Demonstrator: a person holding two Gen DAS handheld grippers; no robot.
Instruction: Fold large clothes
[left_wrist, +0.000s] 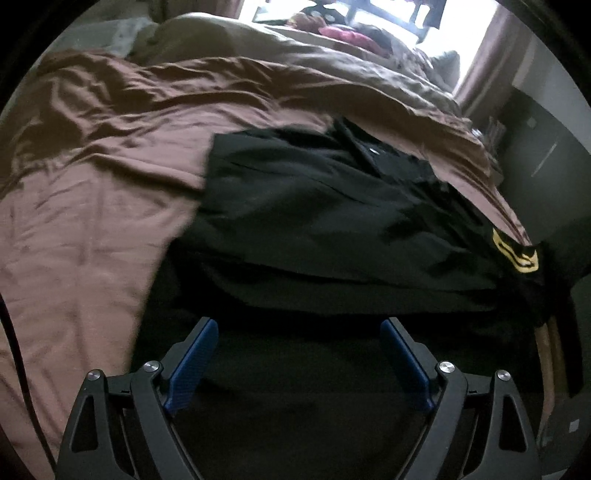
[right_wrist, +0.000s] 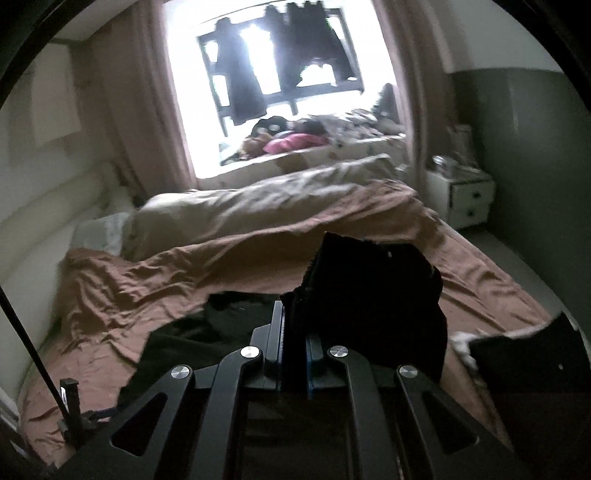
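Right gripper (right_wrist: 295, 325) pinches black garment (right_wrist: 373, 295); left gripper (left_wrist: 298, 332) gapes.

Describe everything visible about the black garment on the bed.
The black garment is dark, matte fabric with a small pale button and a yellow-and-black patch near one edge. It lies rumpled on the brown bedsheet at the bed's near corner. The right gripper pinches a bunched fold, lifted upright; the left gripper hovers open, not gripping.

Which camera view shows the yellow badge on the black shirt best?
The left wrist view: the yellow badge is plainly seen at the edge of the black shirt on the bed. The right wrist view shows only dark cloth, no badge.
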